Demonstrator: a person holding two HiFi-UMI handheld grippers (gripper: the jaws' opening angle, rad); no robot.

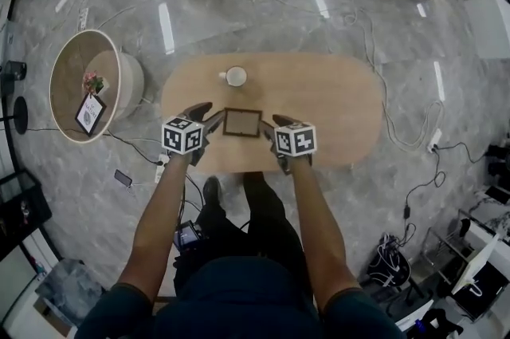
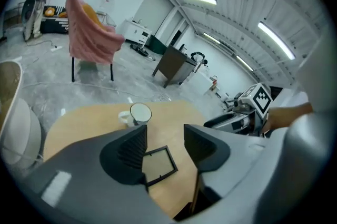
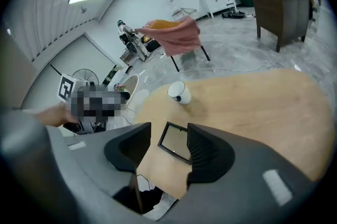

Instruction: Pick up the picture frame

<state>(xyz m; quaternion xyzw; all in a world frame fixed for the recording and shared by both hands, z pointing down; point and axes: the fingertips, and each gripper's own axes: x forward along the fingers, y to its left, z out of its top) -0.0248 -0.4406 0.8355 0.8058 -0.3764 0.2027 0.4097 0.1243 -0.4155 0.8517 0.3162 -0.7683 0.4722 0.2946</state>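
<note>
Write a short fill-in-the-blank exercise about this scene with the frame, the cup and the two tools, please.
1. The picture frame lies flat on the table, ____ the left tool and the right tool.
2. Neither tool grips the frame: both are ____, not shut.
3. The cup beyond the frame is ____ in colour.
Missing words: between; open; white.

The table [image 1: 343, 102] looked smooth, matt pale wood. The picture frame [image 1: 242, 123] had a dark matt border; the mug [image 1: 236, 76] at its twelve o'clock was glossy white. The floor [image 1: 263, 10] was polished grey stone.
</note>
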